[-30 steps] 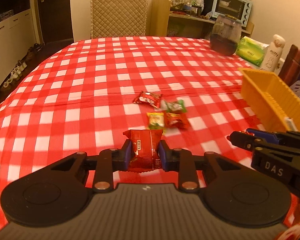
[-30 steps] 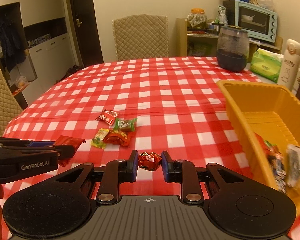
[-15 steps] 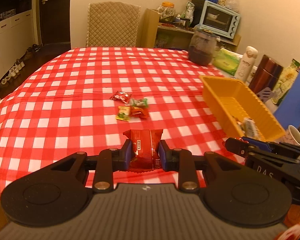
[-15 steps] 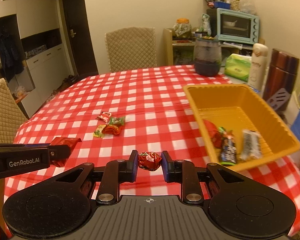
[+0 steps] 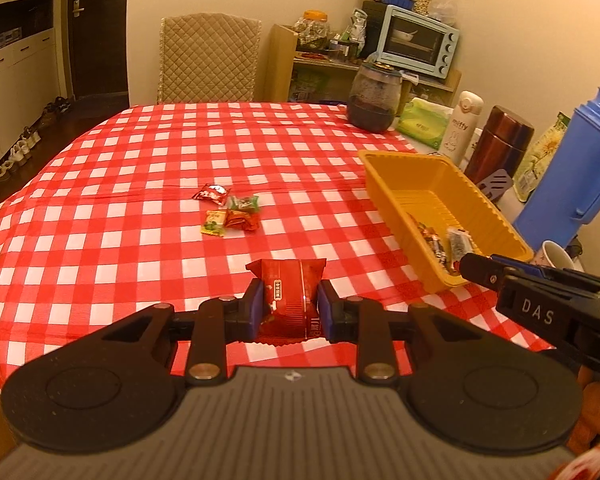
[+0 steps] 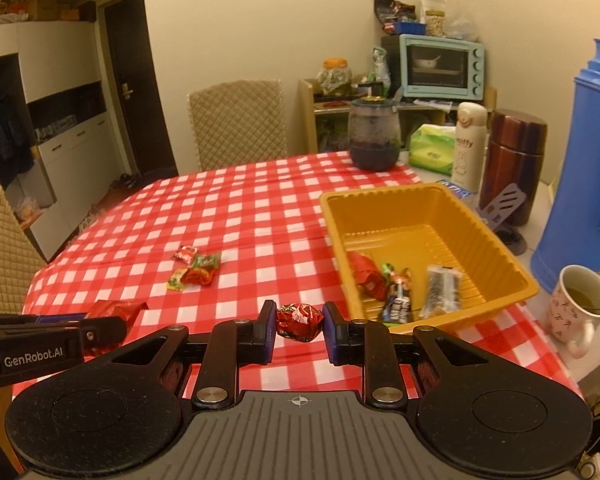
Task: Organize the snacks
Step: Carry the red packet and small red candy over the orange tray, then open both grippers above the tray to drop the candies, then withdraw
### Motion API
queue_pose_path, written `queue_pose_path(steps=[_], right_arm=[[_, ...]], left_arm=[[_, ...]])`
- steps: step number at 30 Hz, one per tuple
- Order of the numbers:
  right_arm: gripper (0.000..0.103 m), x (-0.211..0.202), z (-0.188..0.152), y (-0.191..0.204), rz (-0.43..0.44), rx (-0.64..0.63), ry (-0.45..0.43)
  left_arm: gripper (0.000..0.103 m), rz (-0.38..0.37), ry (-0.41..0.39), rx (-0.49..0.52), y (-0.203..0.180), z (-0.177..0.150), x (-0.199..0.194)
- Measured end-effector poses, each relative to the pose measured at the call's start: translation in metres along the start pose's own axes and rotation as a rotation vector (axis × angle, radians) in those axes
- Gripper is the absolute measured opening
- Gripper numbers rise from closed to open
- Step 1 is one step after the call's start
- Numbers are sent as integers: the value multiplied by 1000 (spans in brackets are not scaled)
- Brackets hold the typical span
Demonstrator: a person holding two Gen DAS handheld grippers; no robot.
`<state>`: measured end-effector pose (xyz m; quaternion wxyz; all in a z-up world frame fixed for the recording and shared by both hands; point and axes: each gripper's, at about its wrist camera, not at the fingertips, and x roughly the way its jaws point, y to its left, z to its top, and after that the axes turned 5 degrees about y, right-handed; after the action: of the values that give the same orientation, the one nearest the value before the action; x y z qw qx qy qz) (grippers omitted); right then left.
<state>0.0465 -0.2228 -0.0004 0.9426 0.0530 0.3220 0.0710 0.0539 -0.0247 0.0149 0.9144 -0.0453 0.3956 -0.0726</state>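
While the left claw (image 5: 287, 304) grips a red packet (image 5: 286, 300), the right claw (image 6: 299, 328) pinches a red candy (image 6: 299, 322). Both hang near the yellow tray (image 6: 496, 304).

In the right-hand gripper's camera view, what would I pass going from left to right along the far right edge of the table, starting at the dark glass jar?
dark glass jar → green tissue pack → white bottle → brown flask → blue jug
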Motion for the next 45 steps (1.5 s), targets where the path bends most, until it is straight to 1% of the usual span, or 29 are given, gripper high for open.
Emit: queue_pose_path(steps=[6, 11, 20, 27, 34, 45], right_arm=[[25, -12, 1, -13, -20, 17, -16], [25, -19, 4, -31, -54, 40, -22], [25, -26, 6, -74, -129, 105, -17], [25, -28, 6, -104, -167, 154, -15], [25, -25, 5, -124, -186, 187, -8], [25, -11, 9, -143, -195, 204, 2]], left_arm=[[26, -24, -9, 19, -14, 4, -4], [26, -54, -5, 45, -32, 9, 0], [26, -110, 6, 108, -72, 18, 13], [26, -143, 12, 168, -106, 25, 26], [26, -166, 24, 203, -128, 30, 39], [26, -189, 44, 220, -146, 41, 62]])
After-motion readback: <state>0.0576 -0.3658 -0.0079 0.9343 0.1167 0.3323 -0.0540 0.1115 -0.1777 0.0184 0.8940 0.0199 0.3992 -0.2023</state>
